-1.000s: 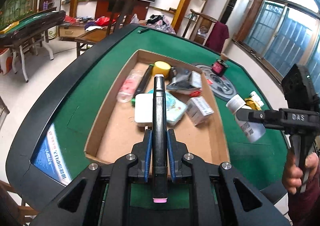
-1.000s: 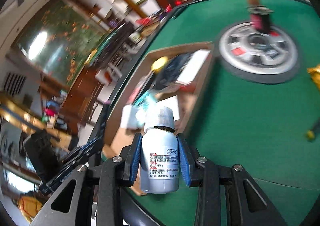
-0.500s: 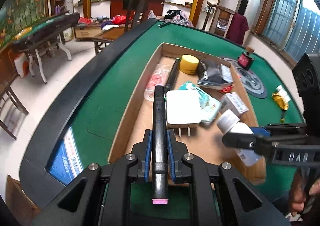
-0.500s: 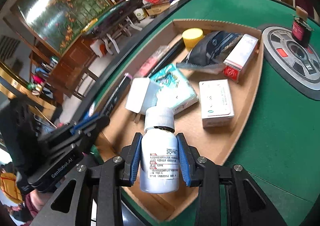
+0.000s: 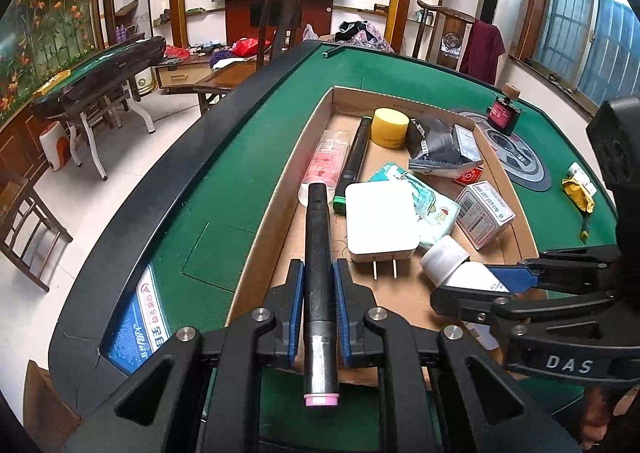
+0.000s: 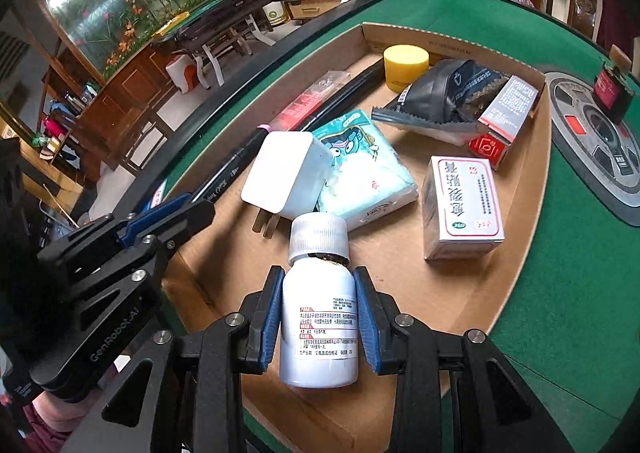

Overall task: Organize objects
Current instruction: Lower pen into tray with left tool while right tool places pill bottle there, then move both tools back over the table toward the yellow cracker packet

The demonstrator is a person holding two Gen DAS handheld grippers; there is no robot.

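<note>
left wrist view: the left gripper (image 5: 319,309) has its blue-padded jaws clenched on a long black marker (image 5: 318,281), a smooth matte cylinder with a pink end cap nearest the camera, its far tip reaching over the near end of the cardboard tray (image 5: 524,229). the tray is plain brown corrugated board with low walls, lying on green felt table (image 5: 240,189) with a glossy black rim. inside lie a white square charger (image 5: 380,223) with two metal prongs, a teal tissue pack (image 5: 432,205), a small white medicine box (image 5: 484,213), a crinkled black foil pouch (image 5: 436,149), a yellow round tub (image 5: 390,129) and a second black marker (image 5: 354,165) with a green cap. the right gripper (image 5: 486,287) comes in from the right, "das" moulded on its arm.

right wrist view: the right gripper grasps a white plastic bottle (image 6: 320,309) with a ribbed cap, held over the tray's near end, just short of the charger. its label carries small red and black chinese print, too fine to read. here the medicine box face shows large chinese characters, and the left gripper's side reads "genrobot.ai". a round grey dial panel (image 6: 592,141) is set in the felt to the right.
</note>
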